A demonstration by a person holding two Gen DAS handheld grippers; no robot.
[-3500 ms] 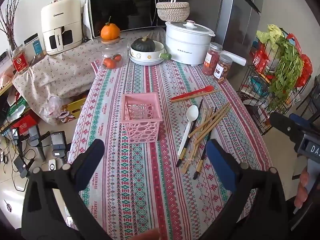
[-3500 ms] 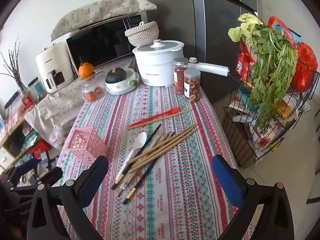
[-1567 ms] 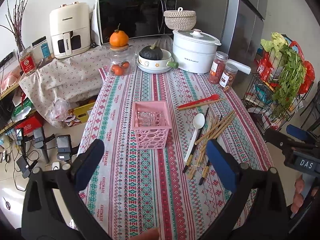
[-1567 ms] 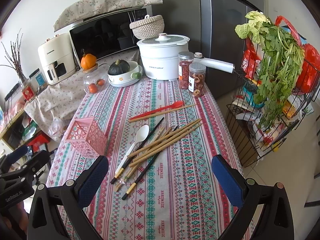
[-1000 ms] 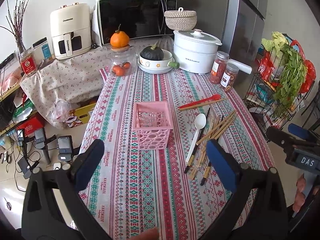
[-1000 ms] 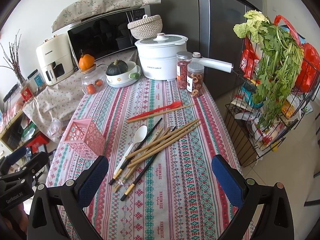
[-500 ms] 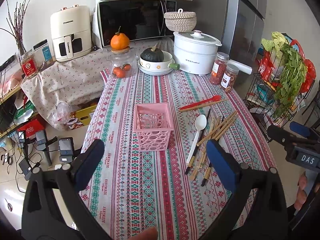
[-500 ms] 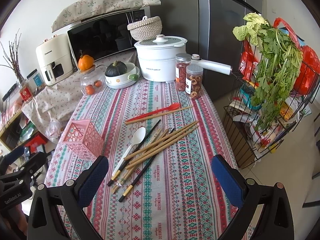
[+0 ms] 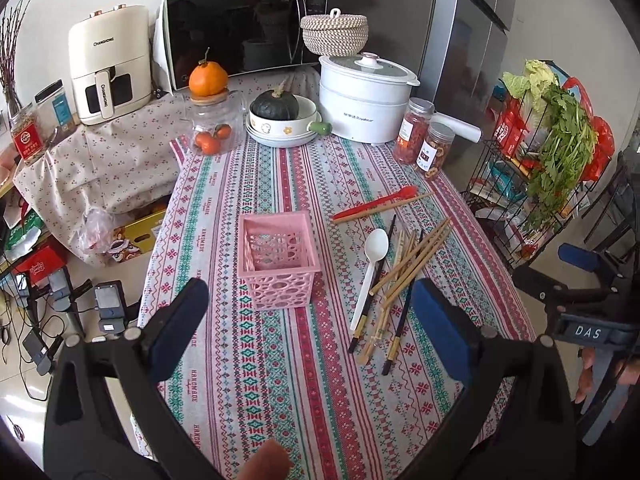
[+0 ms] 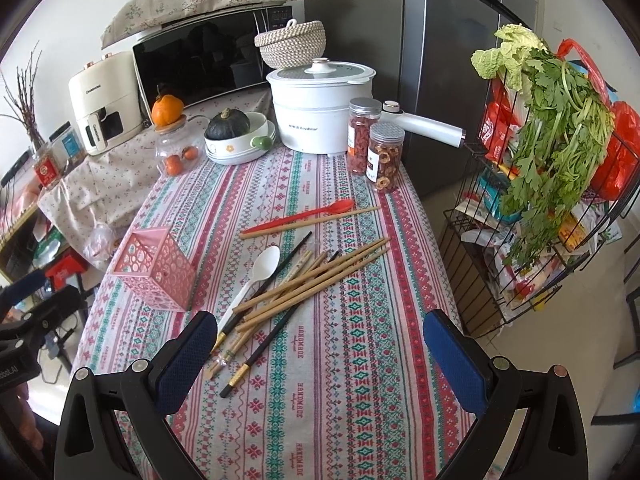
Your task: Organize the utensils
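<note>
A pink perforated basket (image 9: 278,258) stands empty on the patterned tablecloth (image 9: 280,360); it also shows in the right wrist view (image 10: 154,268). To its right lie a white spoon (image 9: 370,268), a pile of wooden and black chopsticks (image 9: 408,268) and a red spoon (image 9: 376,202) beside one chopstick. The right wrist view shows the same white spoon (image 10: 256,276), chopsticks (image 10: 316,276) and red spoon (image 10: 300,214). My left gripper (image 9: 308,328) is open and empty, above the table's near end. My right gripper (image 10: 320,356) is open and empty, near the chopstick ends.
At the table's far end stand a white cooker (image 9: 364,106), two snack jars (image 9: 426,140), a bowl with a squash (image 9: 280,118) and a glass jar with an orange (image 9: 208,120). A wire rack with greens (image 10: 552,152) stands right of the table.
Both grippers have shifted slightly over the table, staying open. The utensils and basket have not moved.
</note>
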